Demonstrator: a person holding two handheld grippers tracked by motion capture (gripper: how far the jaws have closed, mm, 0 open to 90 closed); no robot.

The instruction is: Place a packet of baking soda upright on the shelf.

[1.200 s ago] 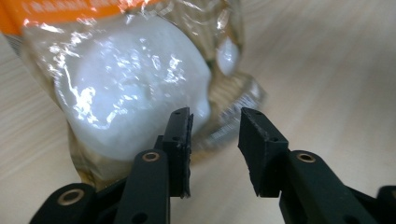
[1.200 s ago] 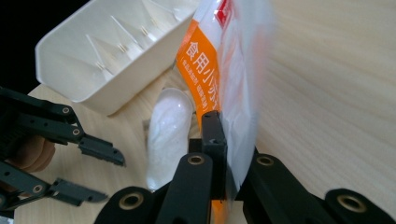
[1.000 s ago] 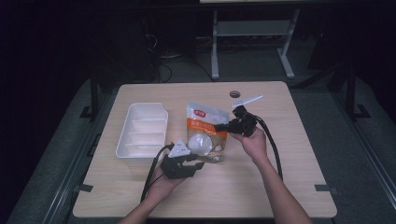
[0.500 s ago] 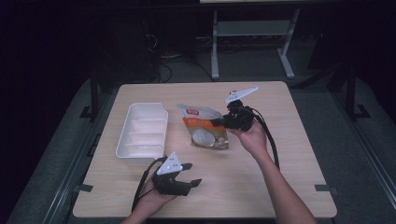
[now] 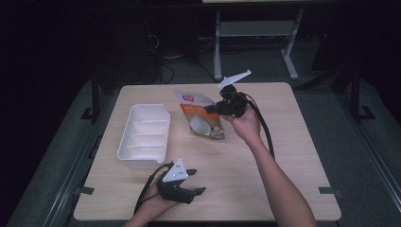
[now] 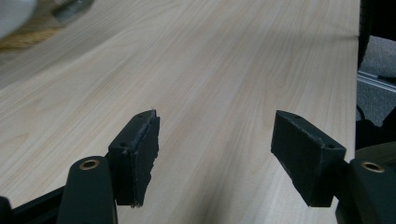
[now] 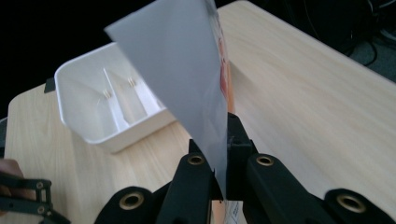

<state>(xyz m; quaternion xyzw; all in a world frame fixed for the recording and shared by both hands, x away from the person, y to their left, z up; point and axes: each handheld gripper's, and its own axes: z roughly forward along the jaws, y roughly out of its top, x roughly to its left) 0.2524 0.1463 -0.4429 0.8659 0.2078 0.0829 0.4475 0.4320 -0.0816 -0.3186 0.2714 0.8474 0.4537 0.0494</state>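
An orange and white snack pouch (image 5: 201, 118) hangs tilted above the middle of the wooden table (image 5: 283, 142). My right gripper (image 5: 213, 109) is shut on its right edge. In the right gripper view the jaws (image 7: 227, 135) pinch the pouch's silvery side (image 7: 182, 60), which rises in front of the camera. My left gripper (image 5: 196, 181) lies low near the table's front edge, well apart from the pouch. Its jaws have just been opening and nothing is between them. They stand wide over bare wood (image 6: 215, 140).
A white tray (image 5: 124, 142) with dividers sits on the left half of the table, seen also behind the pouch (image 7: 70, 100). A metal stand (image 5: 255, 33) is on the dark floor beyond the far edge.
The left gripper let go of the pouch's lower end, opened and drew back toward the front edge. The right gripper lifted the pouch up and away from the table.
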